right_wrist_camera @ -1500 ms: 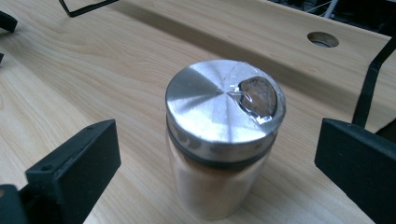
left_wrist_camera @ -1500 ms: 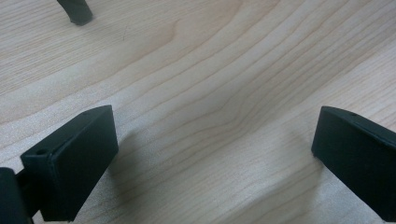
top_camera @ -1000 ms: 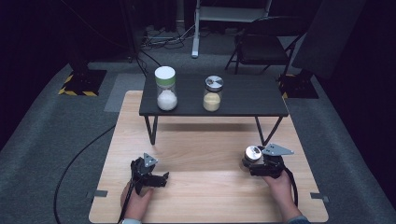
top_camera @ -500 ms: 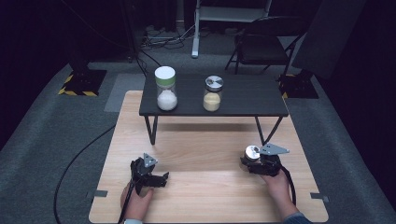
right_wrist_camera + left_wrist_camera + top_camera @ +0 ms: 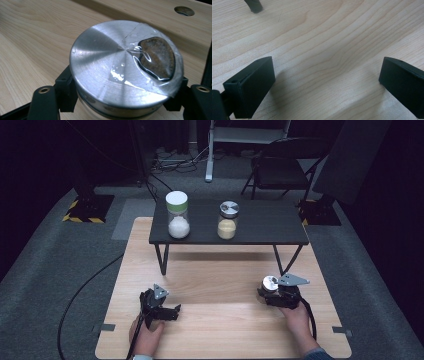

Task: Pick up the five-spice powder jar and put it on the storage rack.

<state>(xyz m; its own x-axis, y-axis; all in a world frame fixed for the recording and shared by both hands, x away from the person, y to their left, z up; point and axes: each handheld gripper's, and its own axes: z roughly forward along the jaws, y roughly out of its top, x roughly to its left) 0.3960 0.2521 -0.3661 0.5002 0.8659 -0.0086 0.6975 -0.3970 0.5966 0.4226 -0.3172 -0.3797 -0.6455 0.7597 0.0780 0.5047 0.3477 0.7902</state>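
Observation:
My right gripper (image 5: 270, 291) is shut on a small jar (image 5: 270, 283) with a round metal lid, held low over the wooden board at the right. In the right gripper view the lid (image 5: 110, 62) carries clear tape over a dark brown patch (image 5: 157, 57), and the black fingers (image 5: 65, 90) press the jar from both sides. My left gripper (image 5: 172, 312) stands open at the lower left of the board. Its jaws are wide apart over bare wood (image 5: 327, 75), with nothing between them.
A low black table (image 5: 270, 225) stands across the far half of the wooden board (image 5: 225, 325). It bears a white-lidded jar of white powder (image 5: 177, 215) and a metal-lidded jar of yellowish grains (image 5: 228, 220). One table leg (image 5: 254, 5) is near. A folding chair (image 5: 280, 170) stands behind.

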